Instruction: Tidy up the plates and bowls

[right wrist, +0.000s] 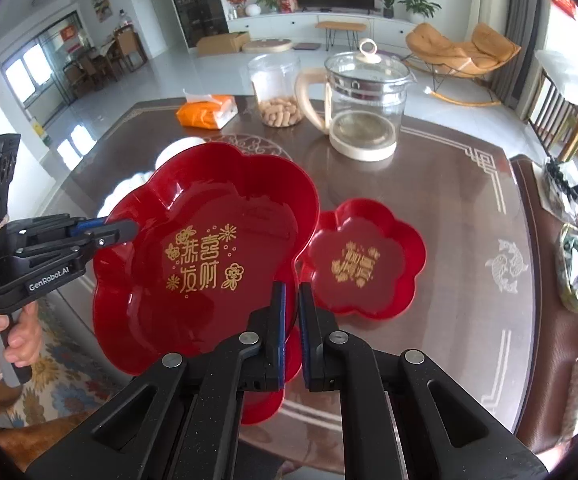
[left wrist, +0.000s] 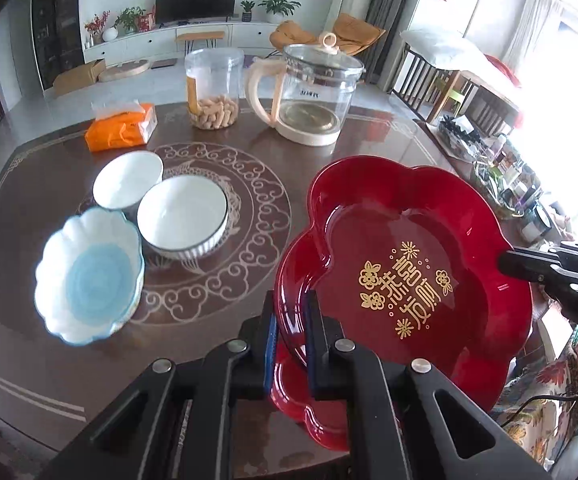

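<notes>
Each tool, left (left wrist: 292, 312) and right (right wrist: 292, 300), pinches the glossy red flower-shaped plate's (right wrist: 193, 248) scalloped rim.

large red flower-shaped plate (right wrist: 193, 248) held tilted above table, smaller red plate (right wrist: 363, 260) lying flat beside.

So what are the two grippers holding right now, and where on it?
Both hold the large red flower-shaped plate by its rim, on opposite sides: the left gripper pinches one edge, the right gripper the other.
</notes>
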Demonstrator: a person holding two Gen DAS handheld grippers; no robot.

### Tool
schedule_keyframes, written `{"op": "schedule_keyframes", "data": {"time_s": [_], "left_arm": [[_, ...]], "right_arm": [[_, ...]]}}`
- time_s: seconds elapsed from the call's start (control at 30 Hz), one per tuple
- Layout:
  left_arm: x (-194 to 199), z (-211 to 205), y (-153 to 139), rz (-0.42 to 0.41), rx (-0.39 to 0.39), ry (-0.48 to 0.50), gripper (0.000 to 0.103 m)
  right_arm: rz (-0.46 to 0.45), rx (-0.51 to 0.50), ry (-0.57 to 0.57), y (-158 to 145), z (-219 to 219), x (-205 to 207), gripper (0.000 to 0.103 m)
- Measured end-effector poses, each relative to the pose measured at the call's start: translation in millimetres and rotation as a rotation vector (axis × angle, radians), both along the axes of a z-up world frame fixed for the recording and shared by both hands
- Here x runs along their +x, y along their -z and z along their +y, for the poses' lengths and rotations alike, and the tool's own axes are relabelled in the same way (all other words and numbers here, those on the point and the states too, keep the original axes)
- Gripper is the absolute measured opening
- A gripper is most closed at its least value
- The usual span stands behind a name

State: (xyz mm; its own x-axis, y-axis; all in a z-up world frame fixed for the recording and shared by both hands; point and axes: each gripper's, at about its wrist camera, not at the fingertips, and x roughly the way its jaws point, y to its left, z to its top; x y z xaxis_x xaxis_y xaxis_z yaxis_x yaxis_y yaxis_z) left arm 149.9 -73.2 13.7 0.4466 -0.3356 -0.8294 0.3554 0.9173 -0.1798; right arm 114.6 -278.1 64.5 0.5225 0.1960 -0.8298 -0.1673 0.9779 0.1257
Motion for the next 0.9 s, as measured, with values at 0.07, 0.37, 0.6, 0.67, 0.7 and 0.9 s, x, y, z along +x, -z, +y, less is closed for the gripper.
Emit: {"op": "schedule_keyframes", "data": {"time_s": [0.07, 0.37, 0.6, 0.67, 0.7, 0.9], "left_arm": [[-6, 1, 21, 0.03, -0.008, -0.009, 0.009], [-18, -1, 75, 0.046, 0.021, -0.022, 0.009], [-14, -9, 91, 0.026, 0.068, 0.009, 0.009], [-13, -10, 94, 0.028, 0.075, 0.011, 0.009], [-12, -10, 96, 0.03, 0.078, 0.012, 0.009], [-19, -14, 101, -0.005, 0.132, 0.036, 0.01]], "right_arm": [[0.021, 0.003, 0.009, 18, 0, -10, 0.009], [0.083, 0.048, 0.081, 91, 4, -38, 0.009], [0.056, 0.031, 0.121, 112, 10, -55, 0.01], [0.043, 0.007, 0.12, 115, 14, -59, 0.01], [0.037, 0.001, 0.122, 116, 15, -60, 0.01], [0.035, -0.021, 0.133, 127, 18, -63, 0.01]]}}
